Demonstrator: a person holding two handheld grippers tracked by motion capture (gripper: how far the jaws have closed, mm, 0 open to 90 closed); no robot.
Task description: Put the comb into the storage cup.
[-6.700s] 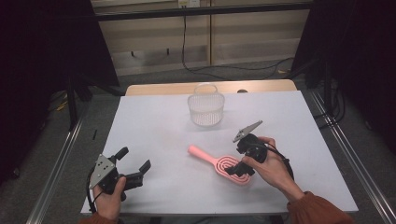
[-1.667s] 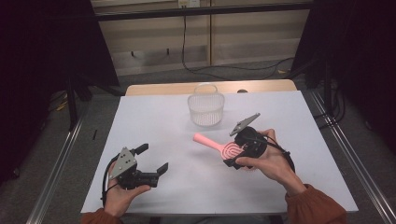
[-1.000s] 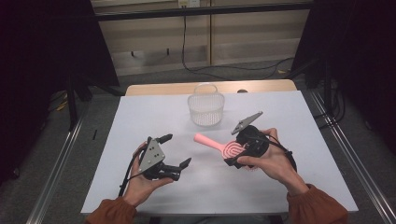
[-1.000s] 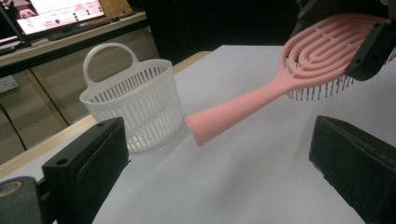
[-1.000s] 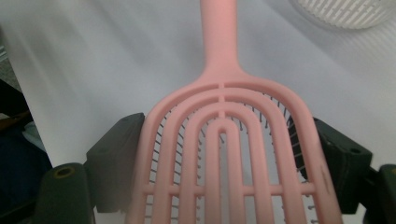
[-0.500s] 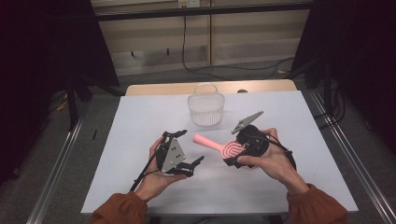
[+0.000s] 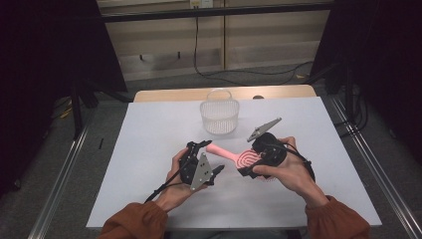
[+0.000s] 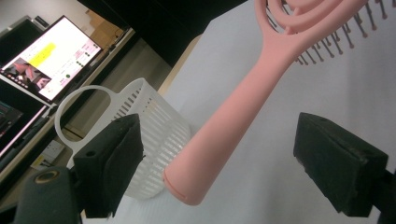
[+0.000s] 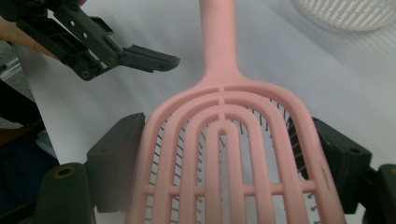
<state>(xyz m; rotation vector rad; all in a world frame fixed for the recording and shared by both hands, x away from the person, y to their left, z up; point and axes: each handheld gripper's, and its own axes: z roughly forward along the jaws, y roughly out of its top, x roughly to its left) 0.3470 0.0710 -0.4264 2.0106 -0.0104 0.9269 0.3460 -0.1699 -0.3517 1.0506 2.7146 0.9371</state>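
A pink vented hairbrush (image 7: 234, 156) is held just above the white table (image 7: 149, 129). My right gripper (image 7: 249, 162) is shut on its head, and in the right gripper view both pads press the sides of the brush head (image 9: 229, 163). My left gripper (image 7: 214, 156) has come up to the handle's free end. In the left gripper view the handle (image 8: 219, 140) lies between the two pads without touching either. Those jaws have just been closing, and a gap remains on both sides. One fingertip of the left gripper (image 9: 152, 57) is beside the handle in the right gripper view.
A white slatted plastic basket (image 7: 219, 115) with a hoop handle stands at the back middle of the table, just beyond the brush; it is also behind the handle as the basket (image 8: 140, 135). A monitor (image 8: 51, 60) glows beyond the table. Metal rails run along both table sides.
My left hand has moved right and slightly down toward the brush, so its jaws now straddle the handle's end and stand narrower. The right hand and the brush have stayed put.
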